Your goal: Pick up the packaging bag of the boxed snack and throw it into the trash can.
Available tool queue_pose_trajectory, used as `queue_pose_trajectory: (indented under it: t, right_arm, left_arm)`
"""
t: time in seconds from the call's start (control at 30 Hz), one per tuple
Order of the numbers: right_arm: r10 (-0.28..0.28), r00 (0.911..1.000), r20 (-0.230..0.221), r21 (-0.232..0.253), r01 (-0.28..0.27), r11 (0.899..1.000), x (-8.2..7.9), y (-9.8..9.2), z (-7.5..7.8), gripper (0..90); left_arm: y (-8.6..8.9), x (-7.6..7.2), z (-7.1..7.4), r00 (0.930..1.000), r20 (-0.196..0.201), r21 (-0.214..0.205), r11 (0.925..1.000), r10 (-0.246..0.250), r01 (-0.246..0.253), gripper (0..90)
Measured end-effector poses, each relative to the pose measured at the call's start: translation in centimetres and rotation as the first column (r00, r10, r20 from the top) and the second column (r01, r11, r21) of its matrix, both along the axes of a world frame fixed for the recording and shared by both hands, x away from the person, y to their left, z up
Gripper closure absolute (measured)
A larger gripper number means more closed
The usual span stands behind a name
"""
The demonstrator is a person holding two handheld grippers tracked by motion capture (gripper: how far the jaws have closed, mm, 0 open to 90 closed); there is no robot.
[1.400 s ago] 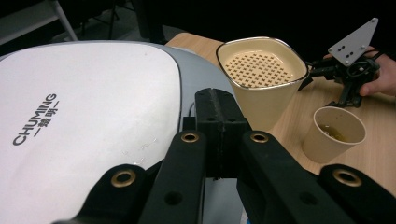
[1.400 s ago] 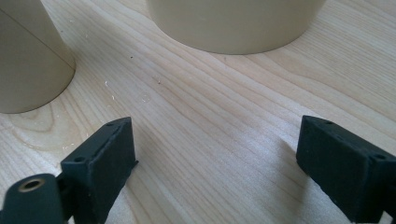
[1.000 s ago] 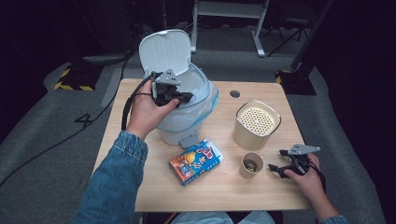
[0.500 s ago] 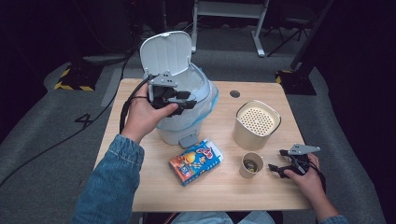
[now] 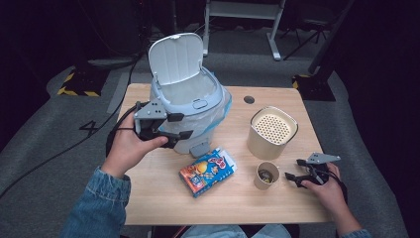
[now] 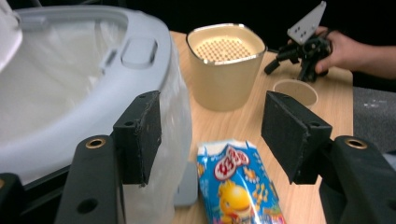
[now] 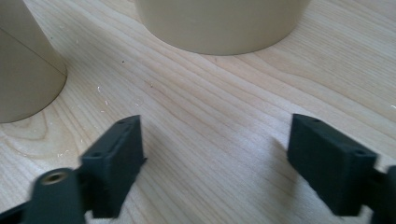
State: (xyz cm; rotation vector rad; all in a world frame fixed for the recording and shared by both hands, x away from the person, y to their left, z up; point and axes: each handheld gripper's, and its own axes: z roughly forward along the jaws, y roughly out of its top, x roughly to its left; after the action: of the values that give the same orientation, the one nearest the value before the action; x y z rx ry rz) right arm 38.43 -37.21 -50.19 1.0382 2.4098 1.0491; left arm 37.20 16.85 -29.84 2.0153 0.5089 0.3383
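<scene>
Grey plastic bin point(image 5: 190, 106), lid up, stands at bench point(image 5: 237, 203) rear-left. Left gripper point(image 5: 179, 134), just beside bin's front wall, jaws just opening, nothing between. Bin likely light, stiff, slick; liner flimsy, so grip the rim. Right gripper point(image 5: 292, 177) open, well right of bin.

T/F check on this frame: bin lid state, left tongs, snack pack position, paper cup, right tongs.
1. The bin lid stands open. True.
2. The left tongs grip the snack pack. False: they have just been opening and hold nothing.
3. The snack pack lies inside the bin. False: it lies on the table.
4. The paper cup stands upright. True.
5. The right tongs clamp the cup. False: open, beside it.
</scene>
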Motion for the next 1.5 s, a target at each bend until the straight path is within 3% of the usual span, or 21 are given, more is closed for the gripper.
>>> queue_pose_trajectory:
  t: [0.03, 0.1, 0.17, 0.33, 0.43, 0.57, 0.6, 0.63, 0.7, 0.93, 1.0, 1.07, 1.2, 1.27, 1.3, 1.37, 1.47, 1.5]
  right_arm:
    - [0.002, 1.0, 0.001, -0.003, -0.002, 1.0, 0.0, -0.1, 0.1, 28.8]
    - [0.004, 1.0, -0.002, 0.001, -0.004, 1.0, 0.0, -0.1, 0.3, 30.4]
    - [0.005, 1.0, -0.006, 0.049, -0.005, 0.999, -0.2, -0.3, 0.8, 30.3]
    - [0.029, 0.9993, -0.025, 0.028, -0.028, 0.999, -0.3, -0.3, 2.0, 35.3]
    - [0.04, 0.9987, -0.032, 0.045, -0.039, 0.998, -0.5, -0.2, 2.9, 37.3]
    - [0.053, 0.9981, -0.032, 0.054, -0.052, 0.997, -0.6, 0.0, 3.6, 38.2]
    - [0.062, 0.9976, -0.03, 0.063, -0.06, 0.996, -0.8, 0.1, 4.0, 38.2]
    - [0.062, 0.9976, -0.03, 0.063, -0.06, 0.996, -0.8, 0.1, 4.0, 38.2]
    - [0.077, 0.9969, -0.017, 0.064, -0.076, 0.995, -1.1, 0.1, 5.0, 38.3]
    - [0.107, 0.9942, 0.016, 0.114, -0.108, 0.988, -1.5, -0.1, 7.4, 38.1]
    - [0.121, 0.9924, 0.022, 0.116, -0.123, 0.986, -1.5, 0.2, 8.3, 38.9]
    - [0.135, 0.9905, 0.025, 0.119, -0.137, 0.983, -1.4, 0.7, 8.9, 39.1]
    - [0.155, 0.9872, 0.036, 0.128, -0.159, 0.979, -1.3, 1.9, 9.7, 38.6]
    - [0.156, 0.9872, 0.031, 0.141, -0.159, 0.977, -1.2, 2.7, 10.1, 38.6]
    - [0.156, 0.9872, 0.031, 0.141, -0.159, 0.977, -1.2, 2.7, 10.1, 38.6]
    - [0.169, 0.9844, 0.051, 0.18, -0.175, 0.968, -1.2, 4.0, 10.8, 38.3]
    - [0.183, 0.9813, 0.059, 0.183, -0.191, 0.964, -1.2, 4.9, 11.2, 37.9]
    - [0.21, 0.9758, 0.063, 0.183, -0.218, 0.959, -1.2, 6.0, 11.5, 37.5]
  left_arm:
    - [0.3, -0.3, -0.3, 1.0, 0.001, -0.004, 1.0, 0.003, -0.003, 38.3]
    - [0.9, -0.8, -1.0, 0.9999, -0.004, 0.002, 0.9999, 0.015, -0.015, 37.9]
    - [1.8, -1.4, -2.2, 0.999, -0.015, 0.031, 0.9986, 0.043, -0.043, 38.0]
    - [2.9, -2.1, -4.0, 0.9965, -0.037, 0.043, 0.9964, 0.075, -0.073, 38.3]
    - [3.9, -3.0, -6.3, 0.9934, -0.062, 0.032, 0.995, 0.097, -0.095, 38.2]
    - [4.4, -3.2, -7.9, 0.9903, -0.076, 0.048, 0.9925, 0.116, -0.113, 39.1]
    - [4.7, -3.2, -9.1, 0.9858, -0.105, 0.049, 0.9908, 0.131, -0.126, 39.2]
    - [4.7, -3.2, -9.1, 0.9858, -0.105, 0.049, 0.9908, 0.131, -0.126, 39.2]
    - [5.0, -3.3, -10.5, 0.981, -0.102, 0.093, 0.9833, 0.165, -0.156, 39.5]
    - [5.8, -3.8, -13.2, 0.9702, -0.121, 0.074, 0.9765, 0.21, -0.202, 40.0]
    - [6.3, -4.0, -14.8, 0.9615, -0.15, 0.091, 0.9716, 0.23, -0.219, 40.1]
    - [6.7, -4.0, -15.7, 0.9571, -0.165, 0.101, 0.9694, 0.238, -0.224, 40.2]
    - [7.1, -3.9, -16.7, 0.9515, -0.169, 0.12, 0.9635, 0.257, -0.239, 40.0]
    - [7.5, -3.7, -17.5, 0.9451, -0.174, 0.135, 0.9573, 0.277, -0.256, 40.1]
    - [7.5, -3.7, -17.5, 0.9451, -0.174, 0.135, 0.9573, 0.277, -0.256, 40.2]
    - [7.6, -3.4, -18.3, 0.9424, -0.18, 0.156, 0.9541, 0.282, -0.256, 40.5]
    - [7.5, -3.3, -18.9, 0.9388, -0.198, 0.171, 0.953, 0.282, -0.25, 40.4]
    - [7.5, -3.3, -19.1, 0.9398, -0.196, 0.181, 0.9522, 0.28, -0.246, 40.4]
